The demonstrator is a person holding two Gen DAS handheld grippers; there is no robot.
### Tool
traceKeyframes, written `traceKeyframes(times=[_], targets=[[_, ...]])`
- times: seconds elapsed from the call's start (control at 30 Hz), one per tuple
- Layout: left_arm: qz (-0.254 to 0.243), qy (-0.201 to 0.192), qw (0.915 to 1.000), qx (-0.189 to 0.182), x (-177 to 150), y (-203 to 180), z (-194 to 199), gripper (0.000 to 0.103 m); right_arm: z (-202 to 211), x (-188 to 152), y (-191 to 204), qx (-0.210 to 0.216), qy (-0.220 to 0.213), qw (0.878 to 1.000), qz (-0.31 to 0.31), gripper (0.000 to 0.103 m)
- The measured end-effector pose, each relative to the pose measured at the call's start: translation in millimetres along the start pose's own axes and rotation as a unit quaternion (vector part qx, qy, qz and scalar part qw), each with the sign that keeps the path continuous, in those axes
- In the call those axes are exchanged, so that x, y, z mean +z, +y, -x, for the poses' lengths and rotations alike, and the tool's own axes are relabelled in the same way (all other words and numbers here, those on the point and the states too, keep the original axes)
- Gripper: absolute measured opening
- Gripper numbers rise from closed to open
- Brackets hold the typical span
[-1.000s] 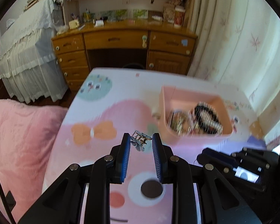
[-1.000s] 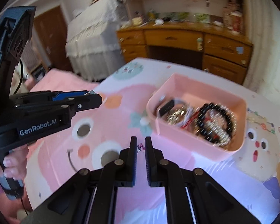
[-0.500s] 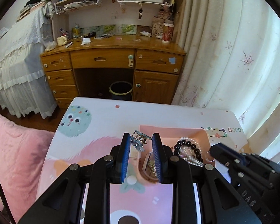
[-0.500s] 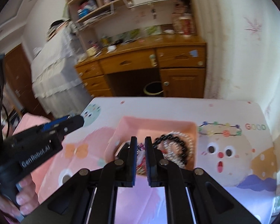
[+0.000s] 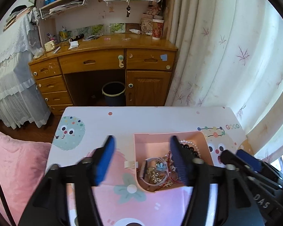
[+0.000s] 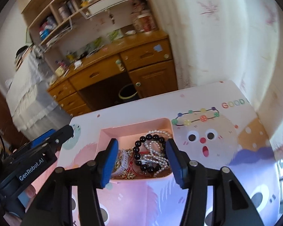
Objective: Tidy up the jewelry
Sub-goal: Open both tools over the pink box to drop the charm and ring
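Left gripper [image 5: 142, 157] and right gripper [image 6: 141, 155], each with jaws spread wide and nothing between the blue pads, hang above the pink tray [image 6: 101, 138]. The tray sits on the tabletop [image 5: 141, 118] toward its far right corner, its far wall short of the far edge. Inside it lies a tangle of jewelry: a black bead bracelet [image 6: 141, 150], a pearl strand [image 6: 158, 146], gold chains [image 5: 156, 177], a red cord [image 6: 131, 164], a white band [image 6: 123, 159] and a small blue charm [image 5: 161, 166].

Handling, as judged: every piece is light; the strands and chains are limp, snag readily on one another and would drag neighbours out if lifted from mid-tangle. The bead bracelet is smooth and likely to slip; a pinch across one side of its loop, at the free upper arc, seems soundest. The pearls call for gentle closure.

Surface: a glossy printed cover with cartoon faces and the word "GOOD". Room: a wooden desk [image 5: 103, 60] with shelves, a dark bin [image 5: 114, 94] in its kneehole, a pale curtain [image 5: 226, 56] at right, a pink blanket [image 5: 15, 162] at left.
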State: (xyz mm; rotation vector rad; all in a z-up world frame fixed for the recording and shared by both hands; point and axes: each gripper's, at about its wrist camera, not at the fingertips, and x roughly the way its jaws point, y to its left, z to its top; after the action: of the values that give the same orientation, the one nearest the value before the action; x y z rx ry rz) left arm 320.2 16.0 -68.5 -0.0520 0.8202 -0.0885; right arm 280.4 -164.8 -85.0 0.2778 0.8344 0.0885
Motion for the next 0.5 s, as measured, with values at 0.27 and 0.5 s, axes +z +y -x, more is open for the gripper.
traceKeyframes(times=[0.27, 0.5], targets=[[-0.042, 0.014, 0.999, 0.011, -18, -13, 22, 0.089, 25, -31, -21, -0.052, 0.026, 0.998, -0.033, 0.064], [-0.016, 0.05, 0.9984, 0.02, -95, -1, 52, 0.093, 47, -91, -52, -0.041, 0.082, 0.994, -0.054, 0.067]])
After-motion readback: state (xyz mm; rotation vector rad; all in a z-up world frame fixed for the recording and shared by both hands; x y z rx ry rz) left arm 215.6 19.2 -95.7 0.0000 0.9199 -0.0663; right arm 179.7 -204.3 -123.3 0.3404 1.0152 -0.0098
